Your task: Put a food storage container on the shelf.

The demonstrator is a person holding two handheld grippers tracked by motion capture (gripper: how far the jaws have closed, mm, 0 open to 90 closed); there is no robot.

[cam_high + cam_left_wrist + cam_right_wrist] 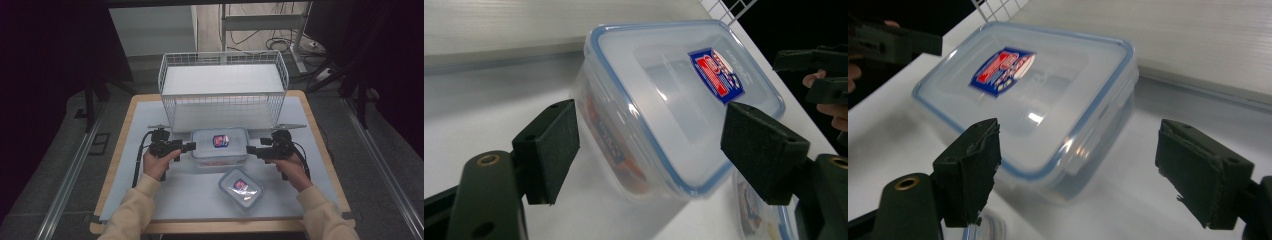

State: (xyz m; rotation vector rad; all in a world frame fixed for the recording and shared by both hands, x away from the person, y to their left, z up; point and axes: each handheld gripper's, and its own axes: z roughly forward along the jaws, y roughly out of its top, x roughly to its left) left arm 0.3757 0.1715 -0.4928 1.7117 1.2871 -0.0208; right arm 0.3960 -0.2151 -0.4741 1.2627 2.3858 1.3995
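nearest me, i'm seeing a small clear plastic food box with a blue-rimmed lid and red-blue label (241,187) lying tilted on the white table mat (190,200), close to the front edge, right of centre. i'm holding the left gripper (190,147) with jaws spread wide and released, nothing pinched; in the left gripper view the pads are sitting either side of the near corner of the large clear plastic food box with a blue-rimmed lid (674,105), not pressing it. i'm holding the right gripper (248,149) open too, its jaws apart around the box's other end, just beside it. the large box is sitting mid-table between both grippers, lid on, label up. right behind it the white wire basket with a flat white board inside (222,90) is standing at the far edge.
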